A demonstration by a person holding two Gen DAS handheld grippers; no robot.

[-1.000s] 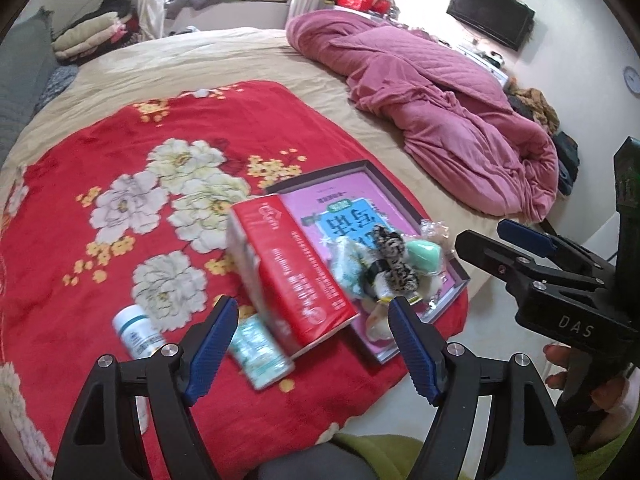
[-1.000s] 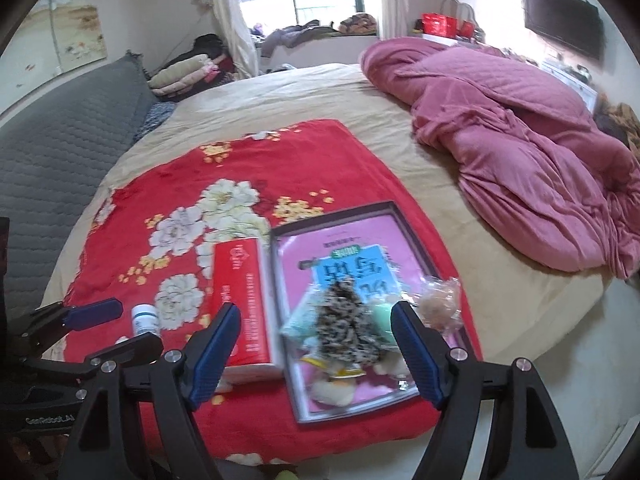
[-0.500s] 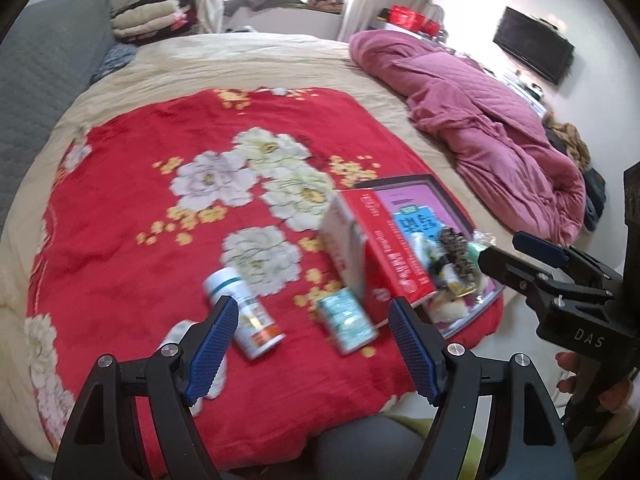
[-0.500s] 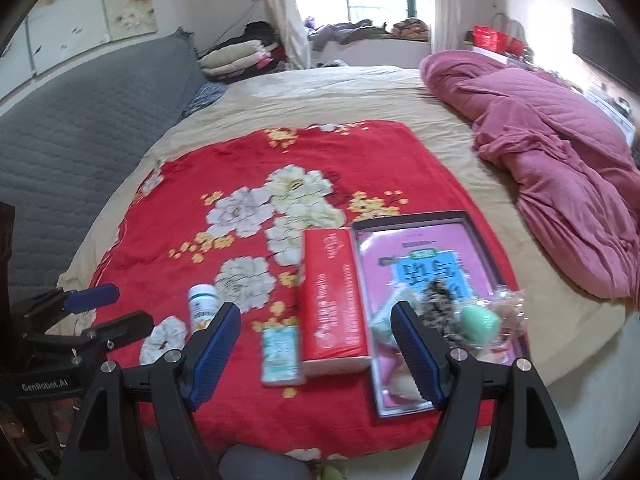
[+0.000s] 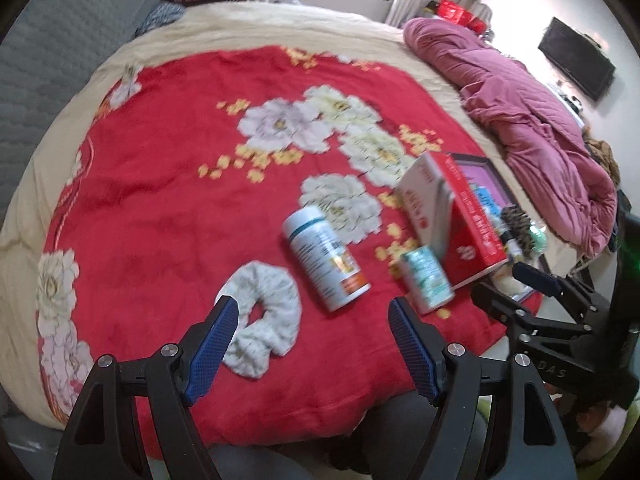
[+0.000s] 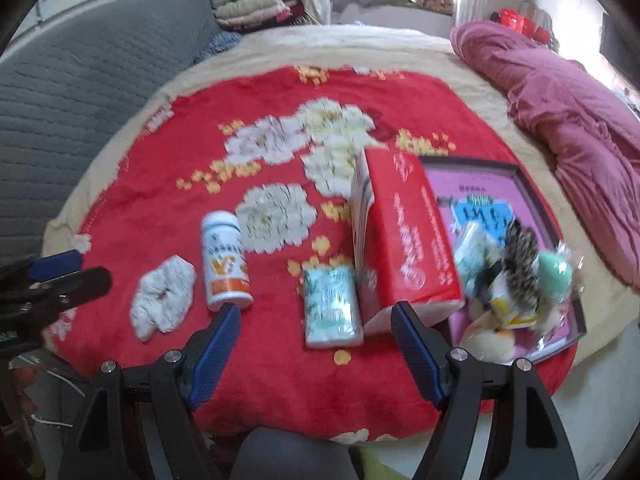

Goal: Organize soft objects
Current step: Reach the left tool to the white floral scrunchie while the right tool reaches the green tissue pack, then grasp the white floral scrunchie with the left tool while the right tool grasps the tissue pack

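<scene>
On the bed a red floral blanket (image 5: 160, 200) carries everything, and the red tissue box (image 6: 404, 248) near its front right part serves as the landmark. Just left of the box, touching its long side, lies a small teal tissue pack (image 6: 332, 306). Further left of the box a white pill bottle (image 6: 224, 260) lies on its side, and beyond that, farthest from the box, a white fluffy scrunchie (image 6: 162, 296) rests flat on the blanket. Right of the box sits a dark-rimmed tray (image 6: 524, 184) with a pink printed sheet inside; at its near end are piled a leopard-print scrunchie (image 6: 520, 264), a mint green sponge (image 6: 554, 272) in clear wrap and a pale puff (image 6: 490, 344). The left gripper (image 5: 312, 330) hangs above the blanket left of the box with its jaws spread wide and nothing between them, the white scrunchie just by its left finger. The right gripper (image 6: 316, 334) hangs in front of the box, jaws likewise apart and empty. A pink quilt (image 6: 572, 112) lies bunched well beyond the tray.
</scene>
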